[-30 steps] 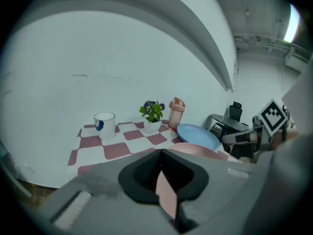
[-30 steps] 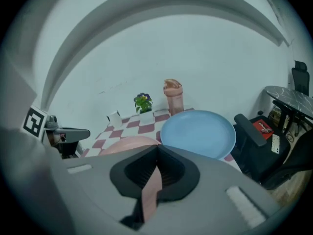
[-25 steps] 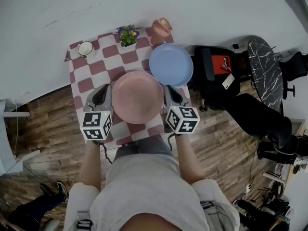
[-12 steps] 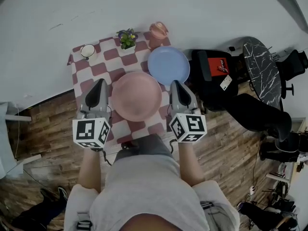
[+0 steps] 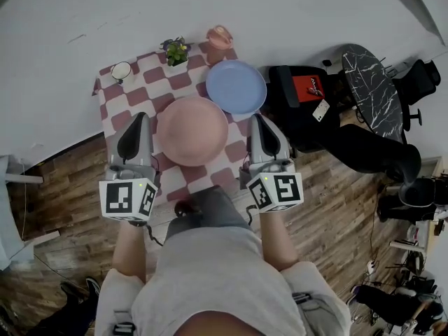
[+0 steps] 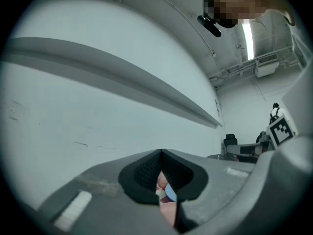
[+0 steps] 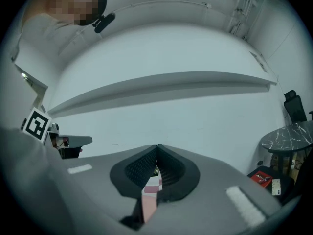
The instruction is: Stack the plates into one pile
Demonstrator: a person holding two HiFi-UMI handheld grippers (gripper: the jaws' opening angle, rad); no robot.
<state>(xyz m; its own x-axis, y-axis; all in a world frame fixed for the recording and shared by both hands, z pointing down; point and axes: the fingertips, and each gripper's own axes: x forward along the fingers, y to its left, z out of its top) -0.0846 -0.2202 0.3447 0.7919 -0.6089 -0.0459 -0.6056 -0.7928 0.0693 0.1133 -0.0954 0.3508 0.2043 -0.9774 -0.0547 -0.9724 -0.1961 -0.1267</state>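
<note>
The jaws of the left gripper (image 5: 138, 120) are closed together, pad against pad, and nothing is held between them. The jaws of the right gripper (image 5: 258, 120) are likewise fully closed and empty. Both grippers are pointed roughly level, towards the wall, and appear to be held above the tabletop rather than resting on it.

The pink plate (image 5: 192, 130) is seen between the two grippers in the head view, with the left gripper just beside its left rim and the right gripper just beside its right rim. Neither gripper is in contact with it. The blue plate (image 5: 236, 86) is located beyond the pink plate, up and to the right, nearer the right gripper. Their rims meet or slightly overlap; which cannot be determined.

Both plates lie flat on the checkered tablecloth (image 5: 143, 98). No pile has been formed, so the task is judged not yet done: one plate remains to be gripped, lifted and set onto the other.

A potted plant (image 5: 175, 51), a white cup (image 5: 122, 70) and a pink jug (image 5: 219, 37) are placed along the far edge, well apart from both grippers.
</note>
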